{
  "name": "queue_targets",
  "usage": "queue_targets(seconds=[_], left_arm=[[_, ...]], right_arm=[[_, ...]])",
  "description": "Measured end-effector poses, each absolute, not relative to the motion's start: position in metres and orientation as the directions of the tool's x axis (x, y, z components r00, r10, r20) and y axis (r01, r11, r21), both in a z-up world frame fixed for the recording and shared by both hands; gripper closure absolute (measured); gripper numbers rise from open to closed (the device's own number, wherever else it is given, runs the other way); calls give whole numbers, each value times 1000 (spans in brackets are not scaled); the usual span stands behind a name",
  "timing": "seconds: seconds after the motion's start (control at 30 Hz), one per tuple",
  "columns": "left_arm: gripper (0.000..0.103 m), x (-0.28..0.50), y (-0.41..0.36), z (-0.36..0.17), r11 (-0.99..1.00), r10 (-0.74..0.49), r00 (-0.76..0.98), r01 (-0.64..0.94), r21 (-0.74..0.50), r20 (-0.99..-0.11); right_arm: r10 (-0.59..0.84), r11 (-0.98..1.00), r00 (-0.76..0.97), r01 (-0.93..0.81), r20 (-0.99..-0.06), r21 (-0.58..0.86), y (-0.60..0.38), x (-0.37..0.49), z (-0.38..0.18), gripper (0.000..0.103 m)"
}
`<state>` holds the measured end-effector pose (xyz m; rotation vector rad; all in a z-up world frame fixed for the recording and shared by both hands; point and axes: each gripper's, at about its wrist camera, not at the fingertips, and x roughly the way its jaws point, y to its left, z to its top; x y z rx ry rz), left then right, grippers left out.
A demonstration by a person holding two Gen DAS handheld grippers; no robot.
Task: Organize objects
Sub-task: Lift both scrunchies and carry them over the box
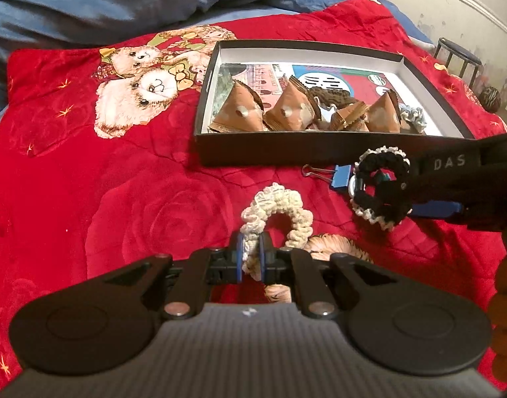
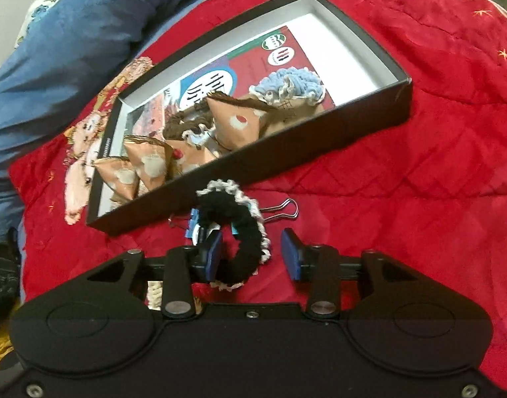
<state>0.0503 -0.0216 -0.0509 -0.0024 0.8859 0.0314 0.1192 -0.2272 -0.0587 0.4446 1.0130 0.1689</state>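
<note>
Partly hidden behind the left gripper [image 1: 251, 258], a brown-striped thing [image 1: 336, 248] shows only its edges, too little to name. That gripper points steeply down at the bed [image 1: 87, 182], its pads pinched tight on the near rim of a cream scrunchie [image 1: 276, 212], whose ring stands up from the pads toward the box [image 1: 319, 151].

The right gripper [image 2: 255, 258] also points steeply down, in front of the box [image 2: 286, 162]. Its jaws stand apart; the black scrunchie [image 2: 240, 232] sits between them, looped round the left pad and clear of the right one. Its ring's long axis runs from the gripper toward the box. Beneath it a blue binder clip [image 2: 195, 222] is mostly covered, one wire handle [image 2: 283, 210] sticking out rightward.

Inside the box lie tan pyramid packets [image 2: 233, 126] and a blue scrunchie [image 2: 286, 88], overlapping, over a printed sheet [image 2: 253, 56] they partly cover.
</note>
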Motion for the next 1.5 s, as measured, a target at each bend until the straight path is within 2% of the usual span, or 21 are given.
queue_targets(seconds=[0.03, 0.13, 0.2, 0.53, 0.67, 0.87, 1.03, 1.17, 1.37, 1.5], left_arm=[[90, 50, -22, -52, 1000, 28, 632, -27, 14, -775], [90, 50, -23, -52, 999, 33, 636, -29, 19, -771], [90, 49, -22, -51, 999, 40, 643, -52, 8, -765], [91, 43, -27, -49, 998, 59, 657, -65, 22, -752], [91, 42, -32, -48, 997, 71, 646, -41, 58, -760], [91, 43, -24, -47, 998, 51, 635, -67, 11, -770], [91, 47, -23, -52, 999, 47, 645, -44, 25, -762], [91, 51, -23, -56, 998, 48, 641, -58, 14, -766], [91, 47, -28, -57, 998, 57, 661, -37, 43, -748], [91, 48, -27, -56, 999, 49, 660, -50, 21, -750]], right_arm=[[329, 904, 529, 62, -782, 422, -225, 118, -59, 65], [312, 916, 532, 52, -787, 398, -222, 116, -60, 77], [310, 909, 533, 75, -787, 409, -226, 118, -61, 88], [379, 835, 559, 137, -738, 532, -246, 112, -50, 89], [444, 797, 583, 90, -680, 598, -248, 106, -35, 89], [518, 767, 574, 15, -633, 641, -241, 105, -23, 89], [591, 731, 549, -54, -591, 681, -231, 104, -12, 89], [586, 739, 583, -98, -563, 667, -230, 100, 1, 90], [606, 687, 570, -24, -555, 726, -249, 111, -6, 89], [622, 645, 571, 15, -536, 764, -260, 116, -12, 90]])
